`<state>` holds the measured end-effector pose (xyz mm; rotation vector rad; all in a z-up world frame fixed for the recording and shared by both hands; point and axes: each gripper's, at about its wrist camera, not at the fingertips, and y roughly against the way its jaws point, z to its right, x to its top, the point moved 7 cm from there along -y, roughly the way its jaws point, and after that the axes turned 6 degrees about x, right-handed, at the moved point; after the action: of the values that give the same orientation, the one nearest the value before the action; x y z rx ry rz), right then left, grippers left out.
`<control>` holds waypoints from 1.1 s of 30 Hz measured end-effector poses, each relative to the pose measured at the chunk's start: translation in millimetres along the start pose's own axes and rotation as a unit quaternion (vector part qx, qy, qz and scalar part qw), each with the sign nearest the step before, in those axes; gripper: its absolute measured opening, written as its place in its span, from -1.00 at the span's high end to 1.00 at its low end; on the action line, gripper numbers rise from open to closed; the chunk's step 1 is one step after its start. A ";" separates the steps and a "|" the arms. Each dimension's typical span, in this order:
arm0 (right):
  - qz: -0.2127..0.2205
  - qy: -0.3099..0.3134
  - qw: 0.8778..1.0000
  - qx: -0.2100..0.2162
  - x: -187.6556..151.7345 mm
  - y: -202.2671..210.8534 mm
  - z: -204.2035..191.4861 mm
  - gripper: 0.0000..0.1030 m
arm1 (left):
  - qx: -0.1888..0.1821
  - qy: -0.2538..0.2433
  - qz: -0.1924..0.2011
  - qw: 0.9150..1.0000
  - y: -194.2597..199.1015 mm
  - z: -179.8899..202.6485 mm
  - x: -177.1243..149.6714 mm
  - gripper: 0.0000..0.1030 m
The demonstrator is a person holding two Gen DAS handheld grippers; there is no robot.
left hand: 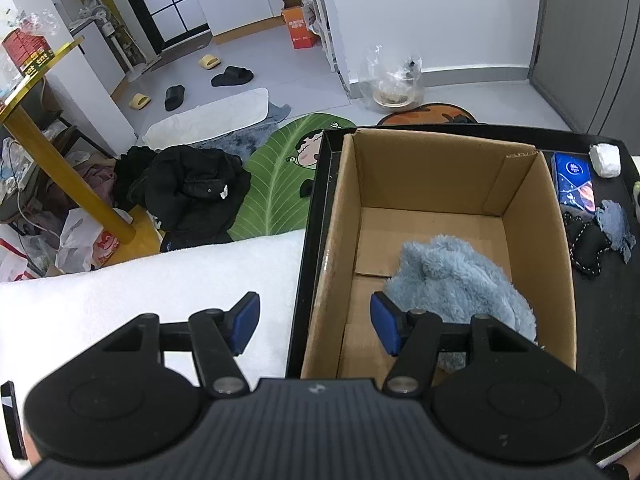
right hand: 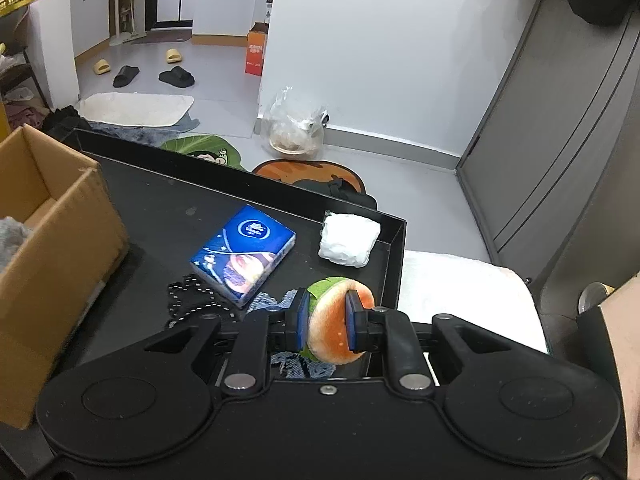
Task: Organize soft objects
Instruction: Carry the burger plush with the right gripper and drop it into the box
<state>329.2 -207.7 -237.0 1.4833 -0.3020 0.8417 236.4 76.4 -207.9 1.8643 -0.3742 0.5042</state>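
Note:
My right gripper [right hand: 327, 322] is shut on a soft burger toy [right hand: 332, 332], orange bun with a green edge, held just above the black tray [right hand: 394, 248]. On the tray lie a blue tissue pack [right hand: 244, 254], a white pack [right hand: 349, 240], a black beaded pouch [right hand: 192, 304] and a blue-grey cloth piece [right hand: 280, 302]. My left gripper [left hand: 314, 322] stands open over the near left wall of the cardboard box [left hand: 556, 240], nothing between its pads. A fluffy light-blue plush [left hand: 456, 280] lies inside the box.
The box stands at the tray's left end on a white towel [left hand: 140, 292]. Beyond the tray the floor holds a green leaf mat [left hand: 288, 172], a black clothes pile [left hand: 192, 188], a yellow post [left hand: 60, 164] and a plastic-wrapped bowl [right hand: 294, 136]. A grey cabinet [right hand: 560, 120] stands at the right.

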 end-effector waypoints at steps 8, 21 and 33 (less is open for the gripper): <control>0.010 0.019 1.000 0.014 9.8 21.2 -17.8 0.65 | -0.004 0.016 0.001 1.000 -1.2 -7.1 -2.5 -0.16; 0.050 0.052 0.995 0.071 43.9 56.5 -64.3 0.65 | -0.022 0.019 0.010 1.000 0.5 -13.6 -7.1 -0.14; 0.082 0.098 0.982 0.137 72.8 67.8 -113.7 0.64 | -0.042 0.020 0.012 0.999 -1.1 -14.6 -9.9 0.25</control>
<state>299.8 -86.7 -151.6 1.6292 -0.1675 1.1907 226.1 90.6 -209.6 1.7685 -0.3857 0.5334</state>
